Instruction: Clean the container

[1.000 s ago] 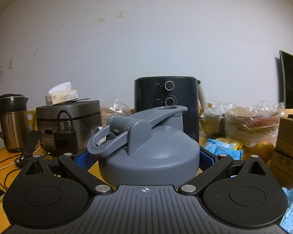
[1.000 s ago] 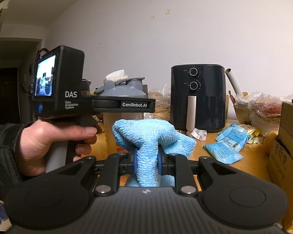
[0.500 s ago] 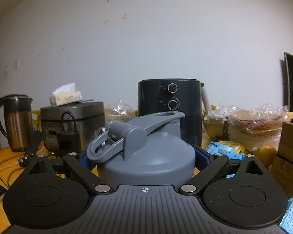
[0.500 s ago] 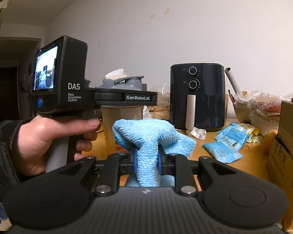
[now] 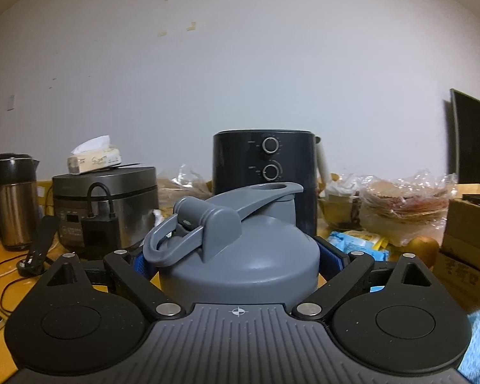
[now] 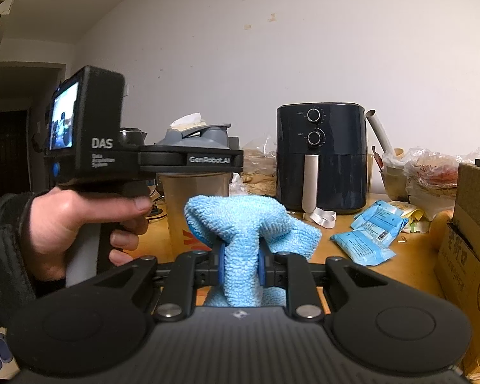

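The left claw (image 5: 238, 260) is clamping the shaker bottle (image 6: 195, 198) just under its grey lid (image 5: 240, 256), standing at centre-left in the right wrist view. The right claw (image 6: 240, 267) is pinching a blue cloth (image 6: 240, 240), nearly closed on it (bunched low centre). Judging from this, wiping well needs a steady bottle and firm cloth contact over the tabletop (image 6: 342, 262).
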### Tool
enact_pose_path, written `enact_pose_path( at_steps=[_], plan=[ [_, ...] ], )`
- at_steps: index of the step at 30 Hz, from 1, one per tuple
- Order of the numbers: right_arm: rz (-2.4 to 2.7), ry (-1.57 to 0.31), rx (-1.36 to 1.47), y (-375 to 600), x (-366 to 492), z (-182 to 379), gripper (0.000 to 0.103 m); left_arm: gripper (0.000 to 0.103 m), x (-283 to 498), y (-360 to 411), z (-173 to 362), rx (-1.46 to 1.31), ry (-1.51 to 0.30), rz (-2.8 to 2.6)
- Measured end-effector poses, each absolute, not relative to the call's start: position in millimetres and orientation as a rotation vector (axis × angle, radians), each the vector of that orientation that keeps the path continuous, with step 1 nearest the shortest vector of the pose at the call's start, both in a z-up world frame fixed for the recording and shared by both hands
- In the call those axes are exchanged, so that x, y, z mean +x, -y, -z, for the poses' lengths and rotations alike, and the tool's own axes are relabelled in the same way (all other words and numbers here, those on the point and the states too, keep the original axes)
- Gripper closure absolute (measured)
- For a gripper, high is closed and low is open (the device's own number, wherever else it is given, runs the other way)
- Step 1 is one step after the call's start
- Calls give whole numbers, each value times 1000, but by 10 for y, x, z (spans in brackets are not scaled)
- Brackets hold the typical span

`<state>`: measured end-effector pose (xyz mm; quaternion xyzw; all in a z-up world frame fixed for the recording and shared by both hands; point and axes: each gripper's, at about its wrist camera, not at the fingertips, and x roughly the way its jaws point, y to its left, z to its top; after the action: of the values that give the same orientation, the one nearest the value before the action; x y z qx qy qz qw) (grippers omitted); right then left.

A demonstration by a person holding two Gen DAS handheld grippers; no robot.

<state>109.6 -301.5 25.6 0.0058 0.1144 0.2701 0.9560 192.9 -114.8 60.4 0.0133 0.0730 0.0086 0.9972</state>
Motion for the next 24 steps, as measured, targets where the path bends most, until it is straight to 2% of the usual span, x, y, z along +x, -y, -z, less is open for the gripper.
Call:
enact_pose_path(
  at_steps=[24],
  plan=[
    [-558, -230, 19, 3001, 1103, -253, 86, 8, 2001, 757, -557, 46, -138, 323]
  ],
)
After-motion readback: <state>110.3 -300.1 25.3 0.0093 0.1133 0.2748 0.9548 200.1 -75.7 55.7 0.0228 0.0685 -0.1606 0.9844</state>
